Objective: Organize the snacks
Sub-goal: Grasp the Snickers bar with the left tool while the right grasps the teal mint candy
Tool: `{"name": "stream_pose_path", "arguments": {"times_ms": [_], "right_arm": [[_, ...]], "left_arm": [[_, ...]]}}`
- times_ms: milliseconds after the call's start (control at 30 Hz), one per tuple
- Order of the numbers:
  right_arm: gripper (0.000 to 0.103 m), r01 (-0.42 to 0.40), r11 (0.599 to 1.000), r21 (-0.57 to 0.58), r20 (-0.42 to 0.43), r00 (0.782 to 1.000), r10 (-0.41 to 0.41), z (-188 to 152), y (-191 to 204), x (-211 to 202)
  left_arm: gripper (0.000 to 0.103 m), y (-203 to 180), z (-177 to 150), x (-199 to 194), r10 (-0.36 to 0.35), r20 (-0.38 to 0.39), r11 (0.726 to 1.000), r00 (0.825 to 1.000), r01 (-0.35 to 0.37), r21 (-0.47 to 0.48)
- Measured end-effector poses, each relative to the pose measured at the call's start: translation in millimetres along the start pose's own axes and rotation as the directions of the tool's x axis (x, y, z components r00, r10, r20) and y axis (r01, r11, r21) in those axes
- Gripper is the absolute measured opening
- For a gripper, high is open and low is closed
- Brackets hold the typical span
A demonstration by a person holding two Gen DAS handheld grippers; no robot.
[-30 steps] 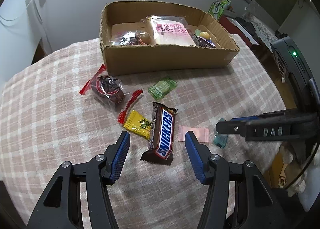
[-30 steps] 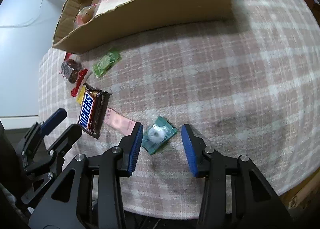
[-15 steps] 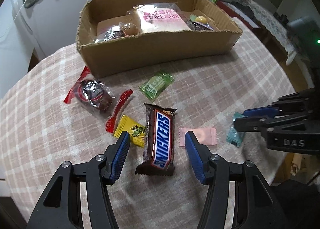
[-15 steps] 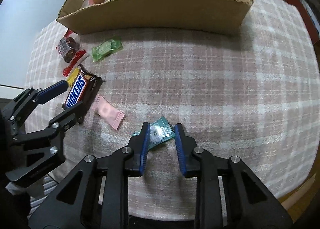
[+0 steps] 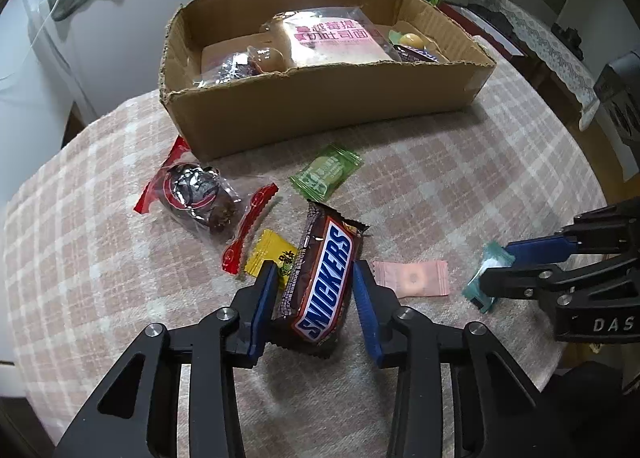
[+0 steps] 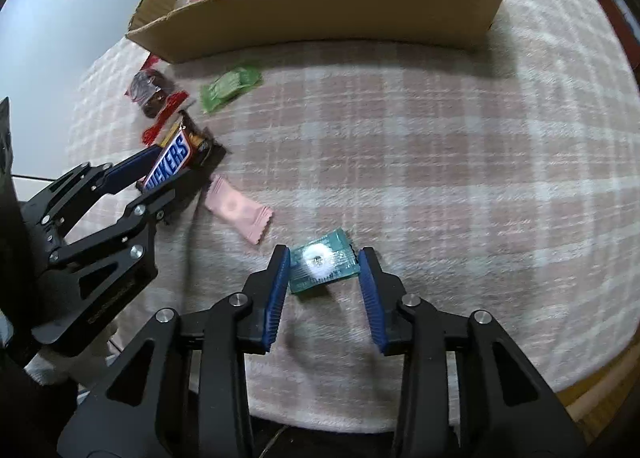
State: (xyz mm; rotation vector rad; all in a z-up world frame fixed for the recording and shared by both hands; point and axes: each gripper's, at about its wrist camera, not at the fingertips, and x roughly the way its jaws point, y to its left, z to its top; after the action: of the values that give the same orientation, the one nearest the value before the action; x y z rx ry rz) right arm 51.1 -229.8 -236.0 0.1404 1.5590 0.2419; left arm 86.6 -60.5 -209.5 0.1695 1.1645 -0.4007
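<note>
The left gripper (image 5: pixel 314 286) points down at the counter (image 5: pixel 460 177), and its jaws have just been closing onto the Snickers bar (image 5: pixel 322 282), which lies low in the middle of the left wrist view; both blue pads press the wrapper's long sides. Just left of the bar lies a yellow candy (image 5: pixel 270 256), and to its right a pink candy (image 5: pixel 410 278). Higher up are a green candy (image 5: pixel 326 171) and a red-ended wrapped snack (image 5: pixel 196 193), and behind them the cardboard box (image 5: pixel 320 97) with snacks already in it.

In the right wrist view, the right gripper (image 6: pixel 323 268) straddles the teal candy (image 6: pixel 322 260) at lower centre. Its jaws have just been opening: the left pad sits against the wrapper's edge, the right pad stands just clear, so the candy is released and rests on the plaid cloth.
</note>
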Motion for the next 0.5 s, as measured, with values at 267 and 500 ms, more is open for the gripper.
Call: {"name": "stream_pose_path", "arguments": {"times_ms": [267, 500], "right_arm": [[0.037, -0.094, 0.986, 0.14, -0.006, 0.995, 0.096, -9, -20, -14], [0.031, -0.156, 0.955, 0.253, -0.035, 0.985, 0.171, -3, -32, 2]], "left_arm": [[0.033, 2, -4, -3, -0.008, 0.005, 1.0, 1.0, 0.008, -0.007], [0.032, 1, -4, -5, -0.014, 0.006, 1.0, 1.0, 0.014, -0.012]]}}
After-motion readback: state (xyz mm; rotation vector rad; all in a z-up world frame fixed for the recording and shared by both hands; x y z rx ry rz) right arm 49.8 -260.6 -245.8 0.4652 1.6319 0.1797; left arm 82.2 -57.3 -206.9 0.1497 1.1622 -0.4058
